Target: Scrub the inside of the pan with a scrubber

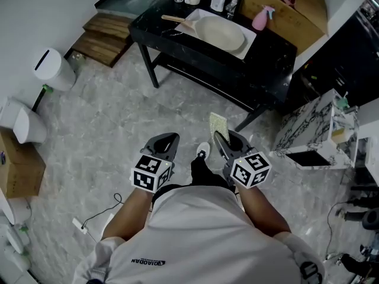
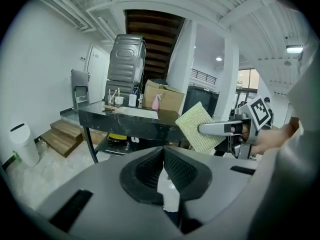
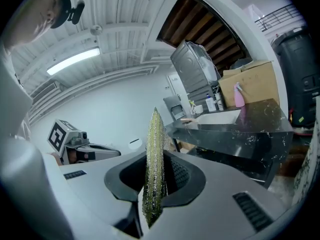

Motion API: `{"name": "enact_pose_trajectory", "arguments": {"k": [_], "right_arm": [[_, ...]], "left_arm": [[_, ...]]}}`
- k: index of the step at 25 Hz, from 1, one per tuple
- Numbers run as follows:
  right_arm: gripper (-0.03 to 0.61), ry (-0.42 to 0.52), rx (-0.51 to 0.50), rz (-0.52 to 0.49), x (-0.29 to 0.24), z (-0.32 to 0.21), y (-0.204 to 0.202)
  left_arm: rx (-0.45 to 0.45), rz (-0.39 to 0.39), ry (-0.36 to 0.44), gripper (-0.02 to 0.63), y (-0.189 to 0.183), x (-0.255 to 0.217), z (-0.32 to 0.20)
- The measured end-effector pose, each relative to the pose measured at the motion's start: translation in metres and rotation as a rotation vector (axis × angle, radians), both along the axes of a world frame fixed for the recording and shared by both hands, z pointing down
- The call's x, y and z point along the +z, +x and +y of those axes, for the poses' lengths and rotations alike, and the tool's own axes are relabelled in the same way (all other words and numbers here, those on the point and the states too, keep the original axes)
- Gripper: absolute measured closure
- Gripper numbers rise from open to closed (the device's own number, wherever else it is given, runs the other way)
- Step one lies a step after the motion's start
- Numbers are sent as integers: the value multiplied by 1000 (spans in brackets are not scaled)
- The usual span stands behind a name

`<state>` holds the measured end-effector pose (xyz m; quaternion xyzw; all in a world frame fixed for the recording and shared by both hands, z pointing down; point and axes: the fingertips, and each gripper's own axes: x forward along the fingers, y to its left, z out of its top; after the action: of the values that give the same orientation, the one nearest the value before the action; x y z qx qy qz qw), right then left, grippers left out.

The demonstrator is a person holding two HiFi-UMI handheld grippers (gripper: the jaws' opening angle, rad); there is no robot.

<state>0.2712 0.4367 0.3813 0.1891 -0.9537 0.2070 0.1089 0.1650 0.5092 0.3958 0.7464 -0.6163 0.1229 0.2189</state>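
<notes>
One black worktop (image 1: 277, 53) stands well ahead of you. The pan (image 1: 220, 33) lies on a white mat (image 1: 251, 36) on it, far from both grippers. Risk, my guess: the pan skids once you scrub, since nothing steadies its wooden handle (image 1: 176, 19). Left gripper (image 2: 163, 171): jaws closed together, empty. Right gripper (image 3: 155, 184): jaws clamped on the scrubber (image 3: 154, 159), edge-up; a thin pinch could let it fold or slip. Pan: pale, shallow. Scrubber: flat, yellow-green, coarse glittery weave.
</notes>
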Motion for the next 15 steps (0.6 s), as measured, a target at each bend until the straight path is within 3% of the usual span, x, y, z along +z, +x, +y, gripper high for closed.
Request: {"name": "enact_pose_trajectory", "arguments": {"k": [15], "right_arm": [[497, -2, -13, -9, -6, -205, -59]], "left_arm": [[42, -24, 5, 598, -44, -12, -213]]}}
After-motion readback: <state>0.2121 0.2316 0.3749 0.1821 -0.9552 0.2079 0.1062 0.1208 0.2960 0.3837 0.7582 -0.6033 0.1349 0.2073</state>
